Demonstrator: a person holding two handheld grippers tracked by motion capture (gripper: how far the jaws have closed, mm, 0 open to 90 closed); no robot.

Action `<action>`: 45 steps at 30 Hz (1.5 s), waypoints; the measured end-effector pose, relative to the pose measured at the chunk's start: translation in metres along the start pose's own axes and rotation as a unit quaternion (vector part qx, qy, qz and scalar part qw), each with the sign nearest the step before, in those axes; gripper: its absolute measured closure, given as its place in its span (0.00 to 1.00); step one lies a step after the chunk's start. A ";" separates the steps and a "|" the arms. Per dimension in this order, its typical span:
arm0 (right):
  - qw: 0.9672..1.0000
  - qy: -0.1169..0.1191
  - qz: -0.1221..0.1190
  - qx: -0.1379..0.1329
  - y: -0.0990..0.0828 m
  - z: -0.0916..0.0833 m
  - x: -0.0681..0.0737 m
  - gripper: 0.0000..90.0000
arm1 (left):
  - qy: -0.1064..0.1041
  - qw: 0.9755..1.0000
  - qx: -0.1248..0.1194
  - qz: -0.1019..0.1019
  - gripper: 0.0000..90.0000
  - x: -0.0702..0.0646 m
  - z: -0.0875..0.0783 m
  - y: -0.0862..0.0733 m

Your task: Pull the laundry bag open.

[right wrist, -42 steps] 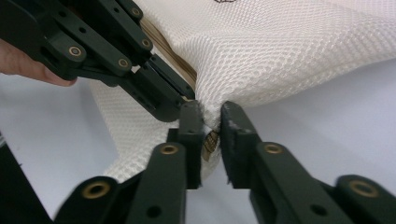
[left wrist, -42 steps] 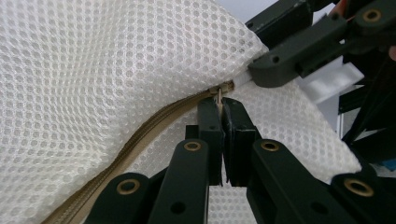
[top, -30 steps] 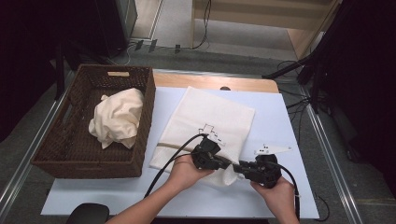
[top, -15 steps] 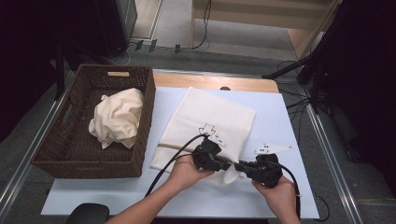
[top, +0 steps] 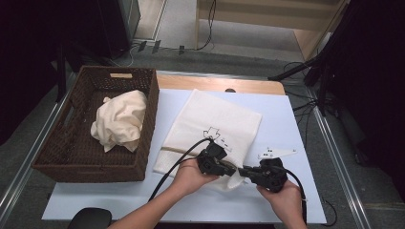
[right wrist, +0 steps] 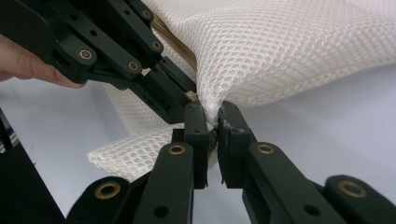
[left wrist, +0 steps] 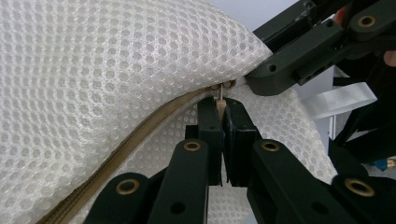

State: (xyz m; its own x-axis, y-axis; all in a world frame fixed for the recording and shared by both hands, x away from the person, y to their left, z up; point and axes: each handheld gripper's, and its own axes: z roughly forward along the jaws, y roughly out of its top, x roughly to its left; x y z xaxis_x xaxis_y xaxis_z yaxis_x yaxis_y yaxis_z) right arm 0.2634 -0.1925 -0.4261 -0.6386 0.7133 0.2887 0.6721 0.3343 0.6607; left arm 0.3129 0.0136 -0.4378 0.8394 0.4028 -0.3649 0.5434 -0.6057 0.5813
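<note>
Since before, the right tool [right wrist: 212, 122] has closed onto the mesh bag's [top: 217, 125] corner; left tool [left wrist: 223, 121] pinches its zipper pull [left wrist: 220, 95].

Counts, this moment:
- Mesh bags: one [top: 215, 129], white, flat on the counter [top: 291, 124], with one tan zipper [left wrist: 140, 126] and one metal zipper pull [left wrist: 220, 95].
- Claws: two, left claw [top: 234, 170] and right claw [top: 241, 171].
- Wicker baskets: one [top: 71, 152].
- Cream cloth bundles: one [top: 119, 119], inside the basket.
</note>
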 end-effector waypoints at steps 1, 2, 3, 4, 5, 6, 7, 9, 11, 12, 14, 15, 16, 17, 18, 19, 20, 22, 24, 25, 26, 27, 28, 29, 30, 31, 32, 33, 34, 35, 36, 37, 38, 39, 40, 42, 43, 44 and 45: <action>1.000 -0.001 -0.002 0.001 0.000 0.001 0.000 0.94 | 0.002 1.000 0.005 -0.003 0.97 0.000 0.000 0.000; 1.000 -0.002 0.000 0.004 0.000 0.001 0.000 0.94 | 0.006 1.000 0.006 -0.003 0.97 0.000 0.001 0.000; 1.000 -0.002 0.000 0.005 0.000 0.001 0.000 0.94 | 0.005 1.000 0.006 -0.004 0.97 0.001 0.001 0.000; 1.000 -0.003 0.001 0.005 0.000 0.001 0.000 0.95 | 0.006 1.000 0.006 -0.005 0.98 0.001 0.000 0.000; 1.000 -0.004 0.000 0.004 0.000 0.001 0.000 0.95 | 0.003 1.000 0.004 -0.004 0.97 0.001 0.000 0.000; 1.000 -0.002 0.002 0.002 0.000 0.001 0.000 0.95 | 0.015 1.000 0.009 -0.003 0.98 0.001 -0.001 0.000; 1.000 -0.003 0.003 0.000 0.000 0.000 -0.001 0.95 | 0.009 1.000 0.002 -0.007 0.98 0.003 -0.002 -0.001; 1.000 0.001 0.010 -0.004 0.000 -0.001 -0.002 0.95 | 0.012 1.000 0.005 -0.004 0.98 0.003 -0.002 0.000; 1.000 0.000 0.008 -0.004 0.000 -0.001 -0.002 0.95 | 0.018 1.000 0.005 0.000 0.98 0.002 -0.002 0.000; 1.000 -0.001 0.008 -0.003 0.000 -0.001 -0.002 0.95 | 0.053 0.998 0.019 -0.003 0.98 0.003 -0.002 0.000; 1.000 -0.019 0.003 -0.005 -0.001 -0.006 -0.003 0.95 | 0.052 0.998 0.007 -0.034 0.98 0.021 -0.009 -0.006; 1.000 -0.013 0.011 -0.010 -0.001 -0.010 -0.007 0.95 | 0.036 0.998 0.000 -0.053 0.98 0.030 -0.015 -0.008; 1.000 -0.012 0.017 -0.018 -0.002 -0.013 -0.010 0.95 | 0.029 0.998 -0.005 -0.053 0.98 0.034 -0.018 -0.008; 1.000 -0.011 0.018 -0.022 -0.002 -0.015 -0.012 0.95 | 0.027 0.998 -0.008 -0.054 0.98 0.033 -0.020 -0.007; 0.999 -0.011 0.016 -0.026 -0.001 -0.016 -0.012 0.95 | 0.031 0.998 -0.002 -0.048 0.98 0.032 -0.021 -0.006; 0.999 -0.011 0.016 -0.027 -0.001 -0.015 -0.013 0.95 | 0.034 0.998 -0.003 -0.044 0.97 0.029 -0.020 -0.006; 0.999 -0.012 0.016 -0.027 -0.001 -0.015 -0.013 0.95 | 0.036 0.999 0.001 -0.041 0.97 0.029 -0.019 -0.006; 0.999 -0.014 0.015 -0.031 -0.002 -0.014 -0.015 0.94 | 0.033 0.999 0.002 -0.041 0.97 0.029 -0.019 -0.007; 0.999 -0.012 0.021 -0.031 -0.003 -0.015 -0.018 0.94 | 0.032 0.999 0.000 -0.040 0.97 0.028 -0.020 -0.007; 0.999 -0.011 0.023 -0.030 -0.003 -0.015 -0.020 0.94 | 0.032 0.999 -0.001 -0.038 0.97 0.027 -0.020 -0.007; 0.999 -0.012 0.025 -0.032 -0.003 -0.015 -0.021 0.94 | 0.033 0.999 -0.004 -0.040 0.97 0.026 -0.020 -0.007; 0.999 -0.010 0.028 -0.030 -0.003 -0.015 -0.023 0.94 | 0.031 0.999 -0.003 -0.038 0.97 0.026 -0.021 -0.007; 0.999 -0.007 0.030 -0.029 -0.003 -0.015 -0.024 0.94 | 0.032 0.999 -0.005 -0.038 0.97 0.026 -0.022 -0.006; 0.999 -0.006 0.032 -0.032 -0.003 -0.015 -0.024 0.94 | 0.033 0.999 -0.006 -0.040 0.97 0.027 -0.022 -0.006; 0.999 -0.006 0.032 -0.032 -0.003 -0.015 -0.024 0.94 | 0.033 0.999 -0.004 -0.039 0.97 0.027 -0.022 -0.006; 0.999 -0.005 0.030 -0.031 -0.003 -0.016 -0.024 0.94 | 0.037 0.999 -0.004 -0.039 0.97 0.028 -0.022 -0.007; 0.999 -0.006 0.030 -0.028 -0.002 -0.016 -0.023 0.94 | 0.041 0.998 -0.001 -0.043 0.97 0.029 -0.022 -0.007; 0.999 -0.006 0.029 -0.028 -0.002 -0.017 -0.023 0.94 | 0.043 0.998 0.003 -0.045 0.97 0.031 -0.023 -0.008; 0.999 -0.006 0.029 -0.030 -0.002 -0.017 -0.023 0.94 | 0.044 0.998 0.001 -0.051 0.97 0.033 -0.023 -0.009; 0.999 -0.008 0.032 -0.029 -0.002 -0.018 -0.023 0.94 | 0.043 0.997 0.001 -0.059 0.97 0.036 -0.024 -0.010; 0.999 -0.007 0.033 -0.028 -0.002 -0.019 -0.023 0.94 | 0.041 0.997 0.002 -0.061 0.97 0.038 -0.025 -0.011; 0.999 -0.007 0.032 -0.030 -0.002 -0.020 -0.024 0.94 | 0.039 0.997 -0.001 -0.061 0.97 0.037 -0.026 -0.011; 0.999 -0.008 0.033 -0.030 -0.003 -0.020 -0.025 0.94 | 0.040 0.998 -0.001 -0.058 0.97 0.036 -0.026 -0.011; 0.999 -0.007 0.034 -0.029 -0.003 -0.020 -0.026 0.94 | 0.040 0.998 -0.001 -0.056 0.97 0.036 -0.027 -0.011; 0.999 -0.008 0.034 -0.030 -0.003 -0.021 -0.026 0.94 | 0.039 0.998 -0.002 -0.055 0.97 0.036 -0.027 -0.011; 0.999 -0.006 0.037 -0.031 -0.003 -0.021 -0.028 0.94 | 0.039 0.998 -0.004 -0.058 0.97 0.035 -0.028 -0.011; 0.999 -0.008 0.038 -0.030 -0.003 -0.021 -0.029 0.94 | 0.041 0.997 -0.002 -0.059 0.97 0.036 -0.029 -0.011; 0.999 -0.009 0.038 -0.031 -0.003 -0.022 -0.030 0.94 | 0.040 0.997 -0.003 -0.059 0.97 0.037 -0.029 -0.011; 0.999 -0.010 0.039 -0.032 -0.004 -0.022 -0.031 0.94 | 0.040 0.997 -0.004 -0.061 0.97 0.038 -0.030 -0.012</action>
State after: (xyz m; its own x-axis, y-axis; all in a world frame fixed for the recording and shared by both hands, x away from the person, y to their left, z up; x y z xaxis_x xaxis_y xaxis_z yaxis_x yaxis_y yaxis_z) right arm 0.2727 -0.2295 -0.4225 -0.5778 0.7475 0.3277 0.6935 0.2380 0.6800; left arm 0.3377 0.0561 -0.4368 0.7631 0.5263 -0.3751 0.6411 -0.5430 0.5423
